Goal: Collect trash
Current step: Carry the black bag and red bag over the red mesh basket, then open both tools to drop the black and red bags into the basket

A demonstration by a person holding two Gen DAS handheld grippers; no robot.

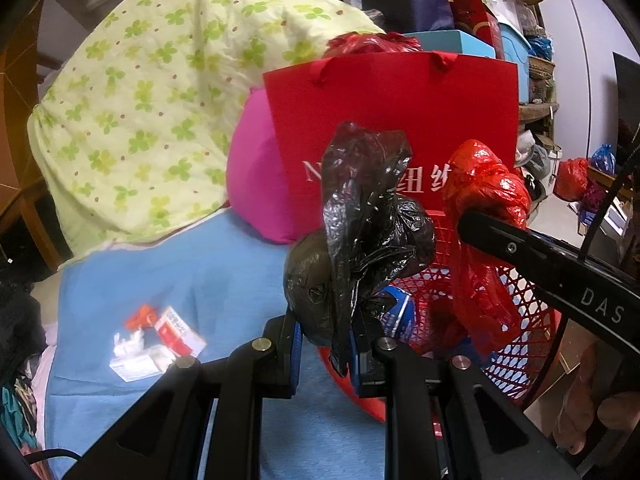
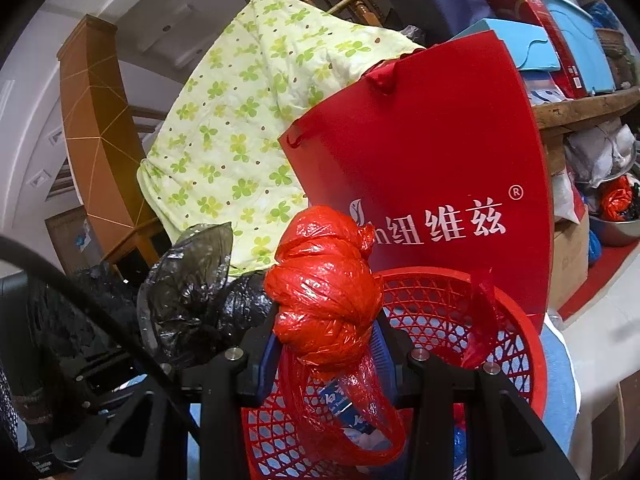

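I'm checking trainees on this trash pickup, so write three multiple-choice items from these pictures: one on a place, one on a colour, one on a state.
1. Where is the red mesh basket?
A. in front of the red paper bag
B. on the green-patterned quilt
C. behind the pink cushion

2. What colour is the plastic bag in the left gripper?
A. blue
B. black
C. white

3. How is the right gripper?
A. open and empty
B. shut on a box
C. shut on the knotted red plastic bag

Answers: 1 A, the basket stands just before the paper bag. 2 B, glossy black film sits between the fingers. 3 C, the red knot is clamped.
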